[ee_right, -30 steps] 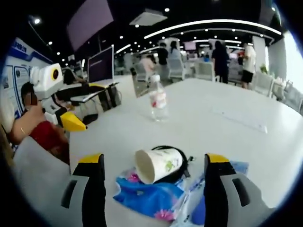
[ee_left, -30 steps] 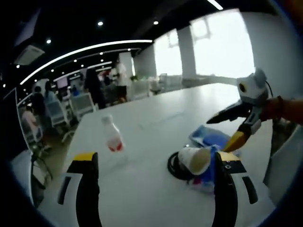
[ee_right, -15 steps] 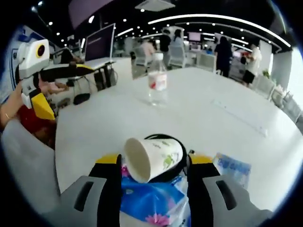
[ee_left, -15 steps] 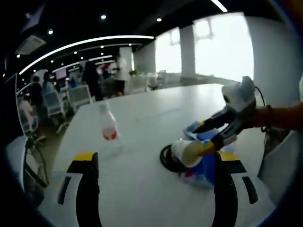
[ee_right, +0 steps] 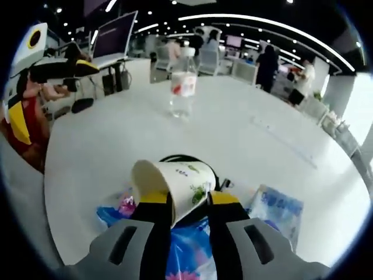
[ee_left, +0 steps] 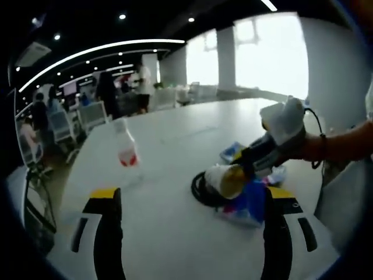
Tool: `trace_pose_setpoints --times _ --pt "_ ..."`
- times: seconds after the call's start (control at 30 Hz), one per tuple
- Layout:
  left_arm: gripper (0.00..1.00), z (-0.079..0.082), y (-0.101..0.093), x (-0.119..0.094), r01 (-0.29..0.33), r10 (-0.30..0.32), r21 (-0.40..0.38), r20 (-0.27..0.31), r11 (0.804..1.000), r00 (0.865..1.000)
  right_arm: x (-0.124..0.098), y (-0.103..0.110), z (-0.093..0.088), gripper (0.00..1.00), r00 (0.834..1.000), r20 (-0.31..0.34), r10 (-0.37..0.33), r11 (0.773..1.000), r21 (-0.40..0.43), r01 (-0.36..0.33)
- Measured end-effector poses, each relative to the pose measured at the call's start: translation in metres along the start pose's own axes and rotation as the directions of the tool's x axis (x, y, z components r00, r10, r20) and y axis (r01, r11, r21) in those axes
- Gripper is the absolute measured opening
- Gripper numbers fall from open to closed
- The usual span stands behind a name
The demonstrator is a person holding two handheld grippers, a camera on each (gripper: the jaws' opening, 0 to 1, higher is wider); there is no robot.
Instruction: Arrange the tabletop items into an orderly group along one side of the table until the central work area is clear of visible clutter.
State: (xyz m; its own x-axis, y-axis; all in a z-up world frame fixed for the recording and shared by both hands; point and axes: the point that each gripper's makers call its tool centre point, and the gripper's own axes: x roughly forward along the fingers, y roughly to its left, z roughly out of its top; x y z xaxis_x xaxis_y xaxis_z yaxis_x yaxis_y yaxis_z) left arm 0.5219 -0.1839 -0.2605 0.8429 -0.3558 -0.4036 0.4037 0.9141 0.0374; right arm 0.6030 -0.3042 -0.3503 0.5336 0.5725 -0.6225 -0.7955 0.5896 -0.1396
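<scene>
Here, right gripper: jaws closed onto the paper cup, which lies on its side with the open mouth turned toward the near edge of the white tabletop. The cup rests over a coil of black cable and a blue flowered plastic bag; a blue printed packet lies just beside them, flat on the tabletop. A clear water bottle with a red label stands upright, well apart from this cluster, further in toward the middle of the tabletop. Left gripper: jaws spread wide, nothing between them, held over the near edge of the tabletop. From the left gripper view, the right gripper reaches in on a person's hand, its tips at the cup, with the cable, bag and packet bunched there. The bottle stands alone off to the side. People and office chairs blurred beyond the far edge.
</scene>
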Motion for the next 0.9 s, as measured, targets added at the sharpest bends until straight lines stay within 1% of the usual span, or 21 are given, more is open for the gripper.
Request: trace_pose_setpoints --times 0.1,0.17,0.2,0.23,0.27,0.33,0.37,0.47,0.5,0.53,0.57,0.63,0.7,0.77,0.83,0.9 --pt "0.98 -0.001 0.000 -0.001 0.003 -0.003 -0.004 0.001 1.000 1.000 -0.003 -0.003 0.002 0.13 1.000 0.005 -0.007 1.000 0.013 0.007" --pt "0.98 0.001 0.001 -0.001 0.003 -0.003 -0.012 0.008 1.000 1.000 -0.006 -0.005 0.004 0.03 1.000 0.014 -0.005 0.999 0.053 0.004" --pt "0.98 0.001 0.001 -0.001 -0.001 0.001 -0.021 0.011 1.000 1.000 -0.007 -0.006 0.004 0.02 1.000 0.012 -0.010 0.998 0.058 0.010" --pt "0.98 0.002 0.002 -0.001 -0.002 0.003 -0.033 0.016 0.999 1.000 -0.008 -0.008 0.003 0.02 1.000 0.009 -0.015 0.996 0.086 0.014" --pt "0.98 0.004 0.000 -0.001 0.008 -0.007 -0.048 0.032 0.999 0.999 -0.009 -0.007 0.002 0.01 1.000 0.008 -0.009 0.994 0.110 0.008" --pt "0.97 0.005 -0.002 -0.001 0.021 -0.019 -0.058 0.040 0.998 0.999 -0.011 -0.006 0.002 0.01 1.000 0.012 0.006 0.988 0.153 -0.008" --pt "0.97 0.005 -0.003 0.000 0.023 -0.021 -0.057 0.039 0.998 0.999 -0.014 -0.006 0.001 0.01 1.000 0.003 0.002 0.981 0.195 -0.002" --pt "0.97 0.006 -0.007 0.000 0.026 -0.025 -0.030 0.039 0.999 0.999 -0.020 -0.011 -0.003 0.01 0.999 -0.032 -0.012 0.971 0.237 0.020" --pt "0.97 0.006 -0.008 0.000 0.030 -0.028 -0.028 0.040 0.999 0.999 -0.021 -0.010 -0.001 0.01 1.000 -0.017 -0.010 0.966 0.257 0.014" --pt "0.97 0.007 -0.009 0.000 0.036 -0.035 -0.023 0.043 0.999 0.998 -0.024 -0.008 0.001 0.01 1.000 -0.001 0.005 0.954 0.299 -0.004" --pt "0.97 0.007 -0.010 0.000 0.039 -0.038 -0.019 0.045 0.999 0.998 -0.026 -0.007 0.002 0.01 1.000 0.001 0.015 0.948 0.318 -0.015" --pt "0.97 0.007 -0.012 0.000 0.041 -0.041 -0.002 0.044 0.999 0.998 -0.031 -0.010 0.005 0.01 1.000 0.005 0.008 0.946 0.323 -0.009" --pt "0.96 0.007 -0.014 0.000 0.039 -0.040 0.023 0.039 0.999 0.998 -0.037 -0.010 0.007 0.01 1.000 -0.008 -0.002 0.943 0.333 0.004" --pt "0.96 0.006 -0.016 0.001 0.046 -0.048 0.033 0.039 0.998 0.998 -0.042 -0.008 0.008 0.01 1.000 -0.015 0.018 0.938 0.347 -0.011" --pt "0.97 0.006 -0.019 0.001 0.060 -0.062 0.036 0.040 0.998 0.997 -0.049 -0.003 0.012 0.01 0.999 -0.002 0.044 0.922 0.385 -0.040" --pt "0.96 0.008 -0.023 0.002 0.066 -0.069 0.058 0.045 0.996 0.997 -0.055 -0.001 0.012 0.01 0.998 -0.012 0.056 0.926 0.375 -0.048"
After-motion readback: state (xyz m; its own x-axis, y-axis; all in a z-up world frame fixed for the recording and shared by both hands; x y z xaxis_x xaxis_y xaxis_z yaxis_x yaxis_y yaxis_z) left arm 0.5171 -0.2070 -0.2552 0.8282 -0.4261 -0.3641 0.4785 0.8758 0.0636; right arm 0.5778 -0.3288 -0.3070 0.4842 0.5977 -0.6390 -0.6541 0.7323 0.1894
